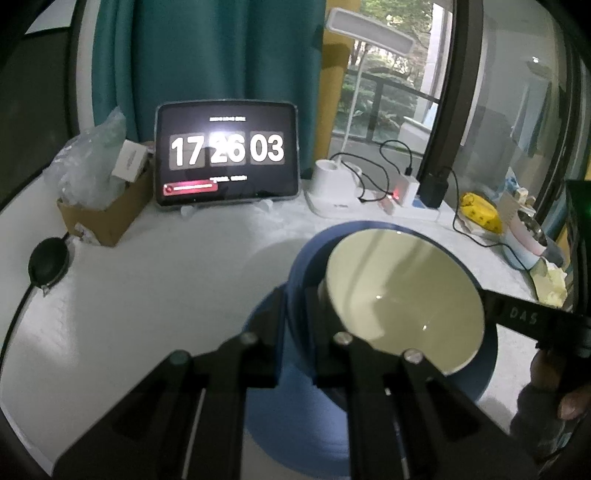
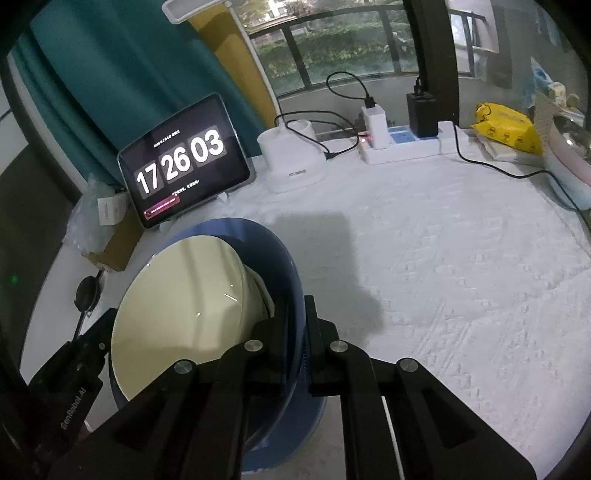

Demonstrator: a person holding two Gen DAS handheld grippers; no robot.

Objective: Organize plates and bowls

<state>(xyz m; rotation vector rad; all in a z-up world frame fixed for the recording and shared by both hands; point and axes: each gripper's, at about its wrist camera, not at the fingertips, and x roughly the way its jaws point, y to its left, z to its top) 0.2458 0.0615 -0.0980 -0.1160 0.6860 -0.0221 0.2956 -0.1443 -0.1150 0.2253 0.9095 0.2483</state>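
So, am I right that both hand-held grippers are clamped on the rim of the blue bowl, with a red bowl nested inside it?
Not quite: the nested bowl is cream, not red, as both wrist views show. The rest holds: the left hand-held gripper and the right hand-held gripper are each shut on the rim of the blue bowl, on opposite sides.

The small text above and below the digits on the tablet (image 1: pixel 226 153) is too blurred to read; right of the tablet, the lamp (image 2: pixel 195 5) head is cut off by the top edge; the blue bowl (image 2: pixel 275 258) hides the cream bowl's (image 2: pixel 184 295) base; both grippers' fingers cover the blue rim they pinch.
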